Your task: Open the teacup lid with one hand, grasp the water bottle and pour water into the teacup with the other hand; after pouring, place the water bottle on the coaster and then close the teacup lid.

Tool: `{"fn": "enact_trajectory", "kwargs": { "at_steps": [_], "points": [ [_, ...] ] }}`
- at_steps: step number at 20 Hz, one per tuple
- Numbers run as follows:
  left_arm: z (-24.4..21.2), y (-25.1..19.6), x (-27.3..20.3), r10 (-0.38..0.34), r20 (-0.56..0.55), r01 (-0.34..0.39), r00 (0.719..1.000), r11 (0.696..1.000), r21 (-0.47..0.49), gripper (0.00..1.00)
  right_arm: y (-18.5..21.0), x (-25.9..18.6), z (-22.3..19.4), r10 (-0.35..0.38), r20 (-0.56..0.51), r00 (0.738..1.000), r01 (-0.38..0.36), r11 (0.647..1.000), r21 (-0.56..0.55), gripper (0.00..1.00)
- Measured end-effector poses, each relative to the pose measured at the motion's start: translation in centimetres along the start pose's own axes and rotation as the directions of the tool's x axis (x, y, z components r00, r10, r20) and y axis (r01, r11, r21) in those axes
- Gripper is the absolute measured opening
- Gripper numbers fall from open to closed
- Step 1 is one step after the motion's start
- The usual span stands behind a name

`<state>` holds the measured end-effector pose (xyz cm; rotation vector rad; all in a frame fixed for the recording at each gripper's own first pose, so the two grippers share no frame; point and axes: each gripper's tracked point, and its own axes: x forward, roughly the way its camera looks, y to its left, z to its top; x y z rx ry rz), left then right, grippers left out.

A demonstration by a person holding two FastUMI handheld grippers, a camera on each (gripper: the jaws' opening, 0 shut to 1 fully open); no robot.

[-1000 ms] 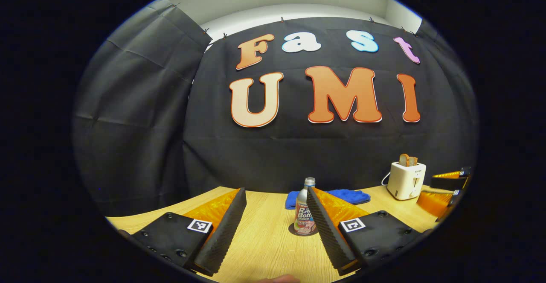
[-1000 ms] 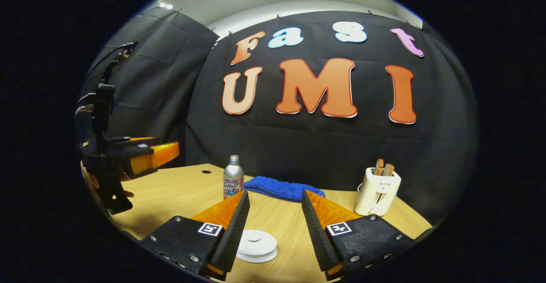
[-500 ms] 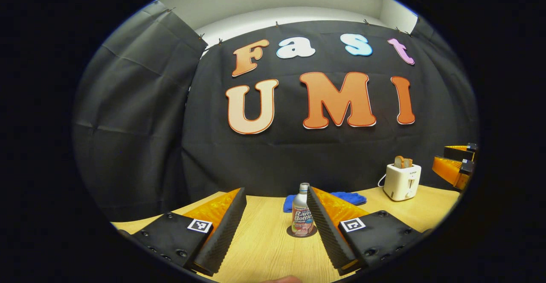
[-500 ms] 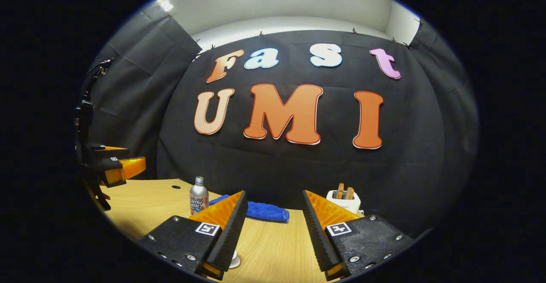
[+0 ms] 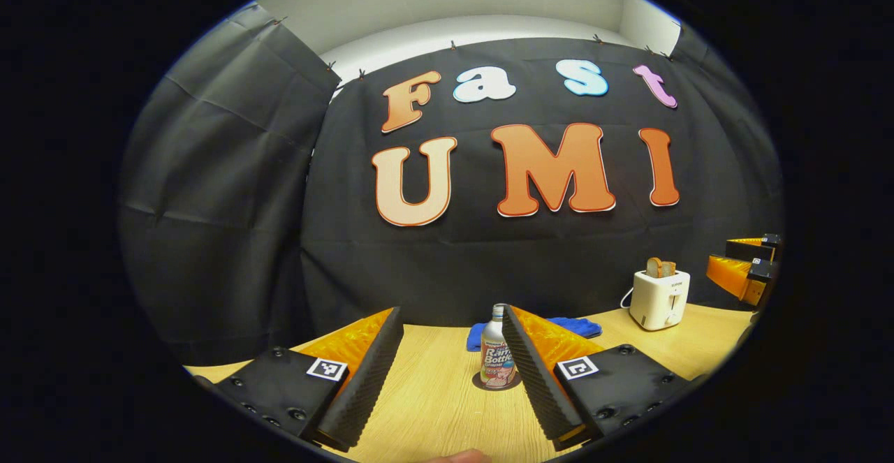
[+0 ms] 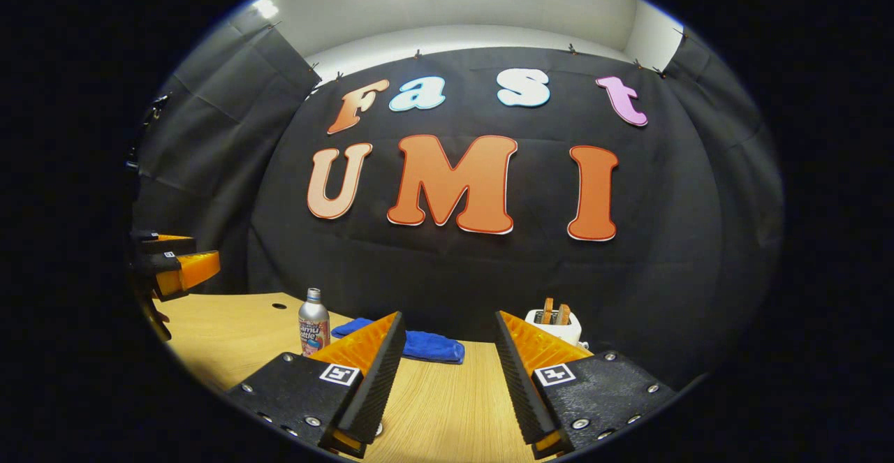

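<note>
A silver water bottle [image 5: 494, 350] with a printed label stands upright on a dark round coaster [image 5: 480, 383] on the wooden table. My left gripper [image 5: 450, 313] is open, raised above the table and short of the bottle, which shows just beside its right finger. In the right gripper view the same bottle [image 6: 313, 327] stands far to the left. My right gripper [image 6: 449, 318] is open too, with nothing between its fingers and bare table below. The left gripper [image 6: 178, 269] shows at that view's left edge, and the right gripper [image 5: 744, 267] at the left gripper view's right edge.
A folded blue cloth [image 5: 569, 324] lies behind the bottle near the wall. A white toaster [image 5: 660, 298] with bread slices stands at the back right. The table [image 6: 230, 337] has a small round hole [image 6: 279, 306] at its far left.
Both grippers have risen and tilted up; the white teacup lid seen under the right gripper a second ago has dropped out of its view. The bottle has stayed on the coaster.
</note>
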<state>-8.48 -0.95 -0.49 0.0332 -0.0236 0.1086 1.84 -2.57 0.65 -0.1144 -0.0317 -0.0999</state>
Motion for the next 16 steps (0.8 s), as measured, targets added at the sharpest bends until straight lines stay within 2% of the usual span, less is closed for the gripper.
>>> {"fn": "enact_trajectory", "kwargs": {
  "at_steps": [5, 6, 8, 9, 10, 11, 12, 16],
  "points": [
    [0.3, -0.1, 0.0, -0.004, 0.012, 0.004, 1.0, 1.0, 0.003, 0.99, -0.2, -0.1, 0.6, -0.002, 0.011, 1.0, 0.002, 1.0, -0.003, 0.76],
    [0.4, -0.2, 0.0, -0.007, 0.016, 0.007, 1.0, 1.0, 0.001, 0.94, 0.1, 0.0, 0.5, 0.007, 0.014, 1.0, -0.007, 1.0, 0.005, 0.76],
    [0.4, -0.1, 0.1, -0.004, 0.028, 0.004, 1.0, 1.0, -0.023, 0.94, 0.4, 0.2, -0.2, 0.019, -0.004, 1.0, -0.019, 0.999, 0.026, 0.76],
    [-0.2, -0.1, 0.2, -0.009, 0.022, 0.01, 1.0, 1.0, -0.027, 0.99, 0.4, 0.3, -0.5, 0.023, -0.012, 1.0, -0.022, 0.999, 0.031, 0.76],
    [-0.5, -0.2, 0.3, -0.011, 0.017, 0.011, 1.0, 1.0, -0.025, 0.99, 0.3, 0.4, -0.7, 0.022, -0.016, 1.0, -0.021, 0.999, 0.03, 0.76],
    [-0.7, -0.1, 0.5, -0.011, 0.012, 0.011, 1.0, 1.0, -0.026, 0.94, 0.1, 0.6, -0.8, 0.016, -0.018, 1.0, -0.016, 1.0, 0.024, 0.76],
    [-0.8, 0.0, 0.6, -0.013, 0.012, 0.013, 1.0, 1.0, -0.028, 0.99, -0.1, 0.6, -0.8, 0.011, -0.017, 1.0, -0.01, 1.0, 0.017, 0.76],
    [-1.3, 0.3, 1.0, -0.009, 0.006, 0.009, 1.0, 1.0, -0.023, 0.99, -0.7, 1.0, -0.6, 0.0, -0.012, 1.0, 0.0, 1.0, 0.015, 0.76]
  ]
}}
